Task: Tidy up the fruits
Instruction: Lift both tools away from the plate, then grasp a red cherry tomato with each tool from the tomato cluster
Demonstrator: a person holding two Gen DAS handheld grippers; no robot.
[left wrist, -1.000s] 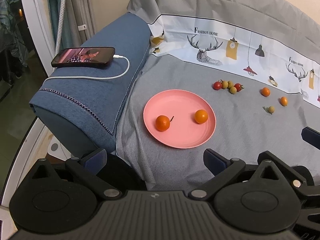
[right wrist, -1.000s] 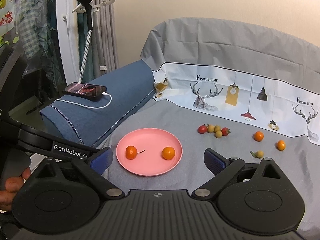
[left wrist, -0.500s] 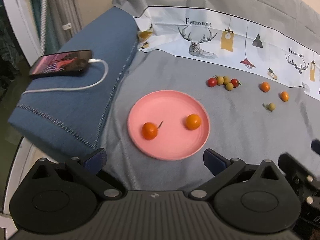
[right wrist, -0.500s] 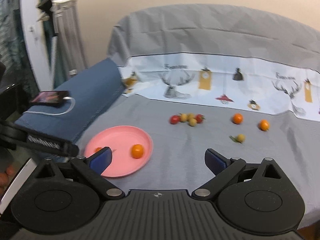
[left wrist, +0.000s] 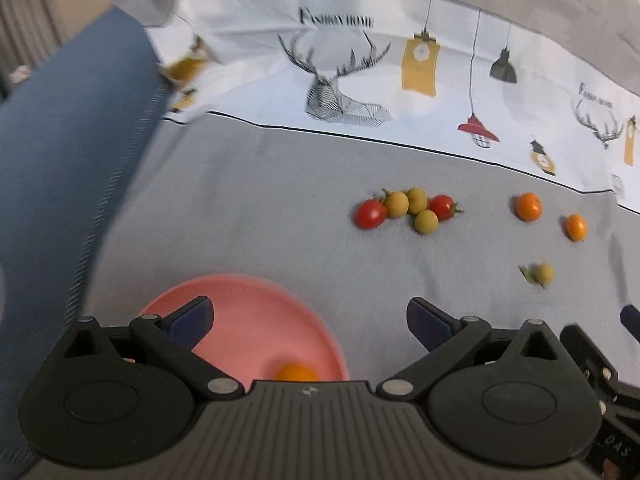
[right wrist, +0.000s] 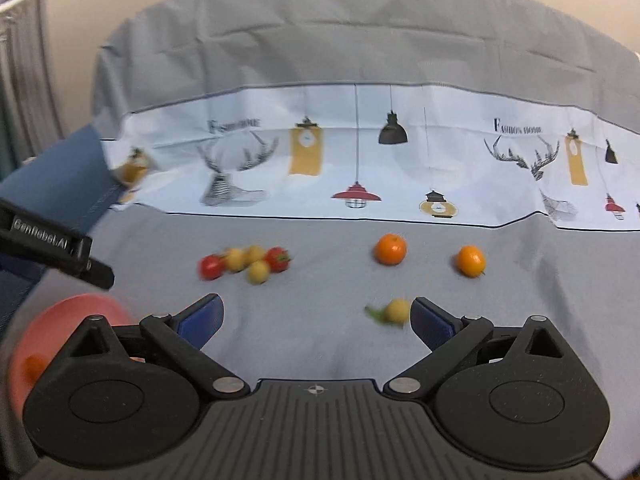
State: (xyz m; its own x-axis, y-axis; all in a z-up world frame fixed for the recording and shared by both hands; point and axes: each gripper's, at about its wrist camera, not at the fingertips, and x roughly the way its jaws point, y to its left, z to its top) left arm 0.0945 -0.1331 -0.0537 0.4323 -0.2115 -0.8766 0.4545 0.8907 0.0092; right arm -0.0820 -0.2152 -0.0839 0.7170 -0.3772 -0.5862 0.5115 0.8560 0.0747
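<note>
Over the last second both grippers had swept forward and to the right over the grey cloth (left wrist: 280,184), so the pink plate (left wrist: 256,320) slid from the middle of each view to the lower left, and the loose fruit came closer. The left gripper (left wrist: 308,322) was spread wide and empty above the plate's far rim, with one small orange (left wrist: 295,372) half hidden behind its body. The right gripper (right wrist: 316,320) was likewise wide apart and held nothing; the lone yellow fruit with a green stem (right wrist: 396,310) lay just inside its right fingertip (right wrist: 432,324). Beyond it sat two oranges (right wrist: 390,249) (the second (right wrist: 471,260) further right), well apart from each other, and a touching cluster of red and yellow cherry tomatoes (right wrist: 246,262) to the left. The step in hand seemed to be the right gripper's approach to that yellow fruit. To do it well, the gripper ought to shift a little rightward so the fruit sits midway between the fingers, come down low enough to close across its widest part, and squeeze gently, since a small round fruit on soft cloth could roll or squirt out.
</note>
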